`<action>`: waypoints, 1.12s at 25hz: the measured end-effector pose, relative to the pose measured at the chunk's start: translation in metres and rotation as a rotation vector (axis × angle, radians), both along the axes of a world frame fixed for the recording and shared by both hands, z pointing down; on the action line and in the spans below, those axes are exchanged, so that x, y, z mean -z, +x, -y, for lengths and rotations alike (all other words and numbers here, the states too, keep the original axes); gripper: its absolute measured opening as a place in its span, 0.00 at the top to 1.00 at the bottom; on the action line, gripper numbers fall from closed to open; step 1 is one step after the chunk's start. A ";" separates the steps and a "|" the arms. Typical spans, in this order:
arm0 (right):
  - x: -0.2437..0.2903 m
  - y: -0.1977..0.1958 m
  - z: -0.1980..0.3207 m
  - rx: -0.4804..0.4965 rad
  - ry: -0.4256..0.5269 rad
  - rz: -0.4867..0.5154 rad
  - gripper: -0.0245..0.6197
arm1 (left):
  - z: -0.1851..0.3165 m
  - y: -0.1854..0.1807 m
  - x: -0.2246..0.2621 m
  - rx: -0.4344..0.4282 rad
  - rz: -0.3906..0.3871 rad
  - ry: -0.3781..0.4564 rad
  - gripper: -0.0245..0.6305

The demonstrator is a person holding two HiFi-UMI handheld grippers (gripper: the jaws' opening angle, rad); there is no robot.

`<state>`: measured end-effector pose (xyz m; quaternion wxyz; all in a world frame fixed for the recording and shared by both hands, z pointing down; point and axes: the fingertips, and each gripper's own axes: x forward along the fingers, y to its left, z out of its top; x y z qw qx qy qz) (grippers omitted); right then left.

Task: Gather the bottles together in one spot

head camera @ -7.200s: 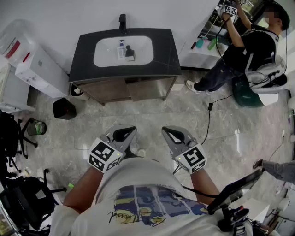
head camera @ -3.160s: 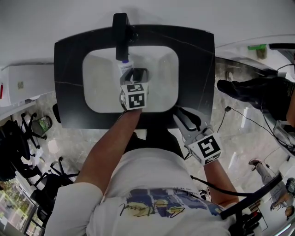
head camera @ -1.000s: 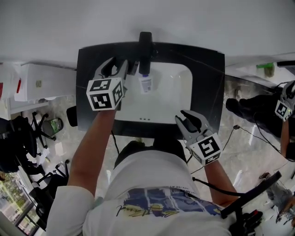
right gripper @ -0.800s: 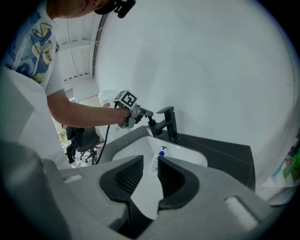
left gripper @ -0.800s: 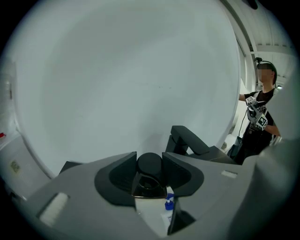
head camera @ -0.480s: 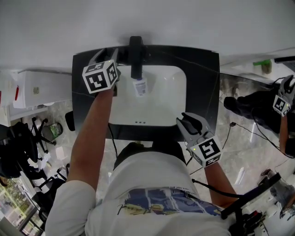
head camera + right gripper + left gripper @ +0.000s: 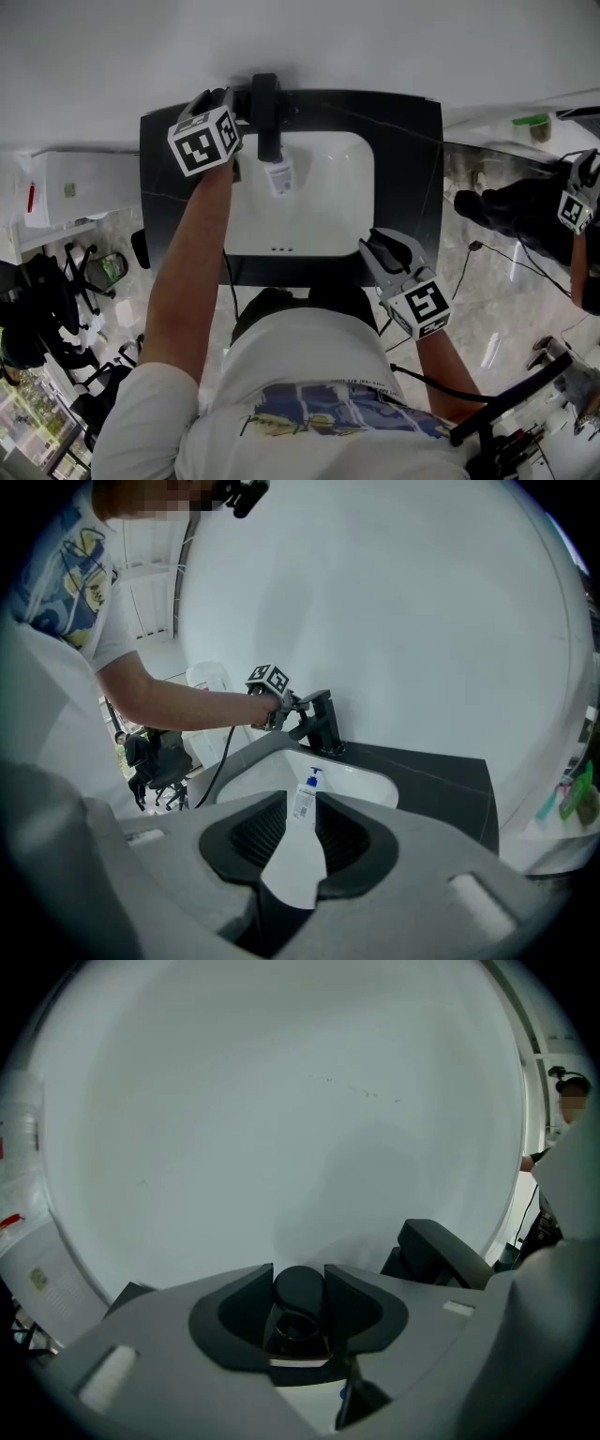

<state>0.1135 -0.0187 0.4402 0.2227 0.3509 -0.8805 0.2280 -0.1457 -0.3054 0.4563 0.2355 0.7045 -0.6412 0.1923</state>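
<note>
Grips a dark round-capped bottle [image 7: 300,1309] in the left gripper [image 7: 300,1283], with both jaws pressed against its sides. Holds that gripper over the 11 o'clock corner of the black counter [image 7: 412,159], just at 9 o'clock of the black faucet [image 7: 266,98], facing a bare white wall [image 7: 281,1101]. Cannot tell whether the dark bottle rests on the counter or hangs above it.

Carries the right gripper [image 7: 380,242] with jaws apart and nothing between them, by the counter's front edge at about 5 o'clock of the white basin [image 7: 328,211]. Looks along those parted jaws toward a white pump bottle [image 7: 304,799], upright in the basin at its 12 o'clock end. Places that bottle right below the faucet spout and well apart from the right gripper. Puts the dark bottle near the white one, at about its 10 o'clock, not touching.
</note>
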 end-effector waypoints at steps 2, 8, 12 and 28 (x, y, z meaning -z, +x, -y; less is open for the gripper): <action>-0.001 -0.001 0.000 0.002 -0.002 0.001 0.81 | -0.001 0.002 0.000 -0.004 -0.004 0.011 0.69; 0.000 -0.008 0.000 0.011 0.000 0.004 0.81 | -0.003 0.009 0.004 -0.026 -0.010 0.051 0.65; -0.001 -0.017 -0.004 0.018 -0.001 0.001 0.81 | -0.009 0.003 0.009 -0.048 -0.012 0.079 0.60; 0.001 -0.039 -0.009 0.055 0.010 0.002 0.81 | -0.107 -0.009 -0.025 -0.059 0.025 0.030 0.61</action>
